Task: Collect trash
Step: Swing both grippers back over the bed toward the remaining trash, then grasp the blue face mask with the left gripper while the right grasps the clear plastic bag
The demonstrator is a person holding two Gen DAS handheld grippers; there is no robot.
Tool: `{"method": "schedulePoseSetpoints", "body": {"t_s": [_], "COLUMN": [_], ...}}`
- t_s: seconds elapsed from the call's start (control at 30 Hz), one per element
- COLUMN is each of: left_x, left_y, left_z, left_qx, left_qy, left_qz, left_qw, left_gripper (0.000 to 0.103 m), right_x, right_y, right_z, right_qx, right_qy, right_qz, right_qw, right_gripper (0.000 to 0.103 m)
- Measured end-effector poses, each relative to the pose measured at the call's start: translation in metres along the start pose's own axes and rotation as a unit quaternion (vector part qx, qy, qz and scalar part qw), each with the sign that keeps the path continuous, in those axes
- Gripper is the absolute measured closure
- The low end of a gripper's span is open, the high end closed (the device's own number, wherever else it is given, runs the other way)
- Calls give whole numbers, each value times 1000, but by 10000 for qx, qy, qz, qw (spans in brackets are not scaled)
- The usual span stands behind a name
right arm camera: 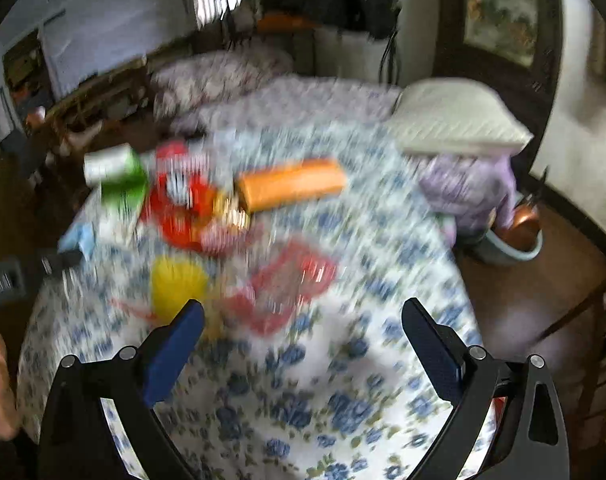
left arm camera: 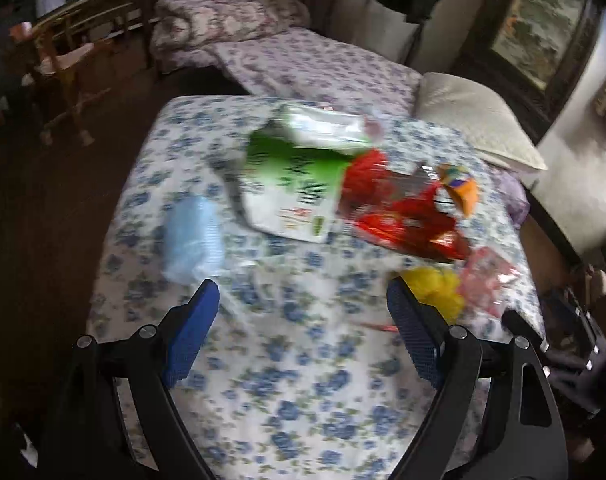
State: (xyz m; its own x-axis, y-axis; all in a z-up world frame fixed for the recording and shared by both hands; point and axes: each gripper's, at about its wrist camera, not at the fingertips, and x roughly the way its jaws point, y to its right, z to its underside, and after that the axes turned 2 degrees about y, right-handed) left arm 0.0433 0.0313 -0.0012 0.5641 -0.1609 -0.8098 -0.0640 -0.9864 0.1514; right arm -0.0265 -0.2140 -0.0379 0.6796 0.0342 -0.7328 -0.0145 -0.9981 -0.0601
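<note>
Trash lies on a table with a blue-flowered cloth (left arm camera: 295,360). In the left wrist view I see a green and white bag (left arm camera: 291,184), a red wrapper (left arm camera: 403,212), a light blue bag (left arm camera: 193,236), a yellow crumpled piece (left arm camera: 435,286), a pink wrapper (left arm camera: 489,280) and a small orange packet (left arm camera: 459,184). My left gripper (left arm camera: 303,300) is open and empty above the cloth. In the blurred right wrist view I see the yellow piece (right arm camera: 177,284), the pink wrapper (right arm camera: 291,284), the red wrapper (right arm camera: 179,204) and an orange tube-shaped pack (right arm camera: 291,184). My right gripper (right arm camera: 303,320) is open and empty.
A floral-covered bed (left arm camera: 315,68) with a folded quilt (left arm camera: 223,20) stands behind the table. A white cushion (left arm camera: 475,116) and a lilac bag (right arm camera: 471,188) lie at the table's right. A wooden chair (left arm camera: 67,60) stands at the left. A basin (right arm camera: 511,244) sits on the floor at the right.
</note>
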Motion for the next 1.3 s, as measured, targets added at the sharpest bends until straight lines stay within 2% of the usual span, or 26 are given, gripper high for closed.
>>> {"method": "schedulePoseSetpoints", "body": {"t_s": [0.13,0.27,0.33,0.5,0.57,0.67,0.8,0.83,0.9,0.93,0.97,1.0,1.03,1.3], "left_x": [-4,-9,-9,-10,-9,-7,-6,-5,-4,-2,0,1,2,-5], "left_y": [-19,-26,-28,-36,-37,-40,-50,-53,-56,-56,-56,-56,-55,-62], "left_z": [-2,-3,-3,-2,-2,-2,-2,-2,-2,-2,-1,-1,0,1], "left_qx": [-424,-453,-427,-526,-540,-468,-619,-682,-743,-748,-745,-748,-754,-853], "left_qy": [88,195,178,140,132,150,123,115,77,37,-9,-33,-52,42], "left_qz": [-354,-758,-853,-879,-881,-1066,-1028,-1011,-984,-967,-959,-950,-928,-988], "left_qw": [9984,9959,9953,9946,9946,9931,9927,9925,9923,9925,9926,9927,9928,9914], "left_gripper": [20,20,18,7,7,7,7,7,7,7,7,7,7,7], "right_x": [3,4,5,7,8,15,24,28,40,46,48,47,44,12], "right_y": [0,10,10,1,0,-3,-7,-13,-23,-25,-25,-20,-14,15], "right_z": [3,4,6,6,4,-6,-17,-17,-13,-11,-10,-9,-10,-3], "right_qx": [-322,-50,-78,-227,-179,-239,-92,-239,-647,-787,-754,-595,-401,333], "right_qy": [79,63,30,58,95,142,-102,-156,-321,-417,-445,-447,-415,-84], "right_qz": [323,2,45,87,97,412,158,201,360,307,165,-124,-298,-735], "right_qw": [9989,10000,10000,9997,9997,9988,9998,9994,9967,9956,9960,9972,9979,9967], "right_gripper": [6,6,6,6,6,6,8,9,24,30,43,47,47,47]}}
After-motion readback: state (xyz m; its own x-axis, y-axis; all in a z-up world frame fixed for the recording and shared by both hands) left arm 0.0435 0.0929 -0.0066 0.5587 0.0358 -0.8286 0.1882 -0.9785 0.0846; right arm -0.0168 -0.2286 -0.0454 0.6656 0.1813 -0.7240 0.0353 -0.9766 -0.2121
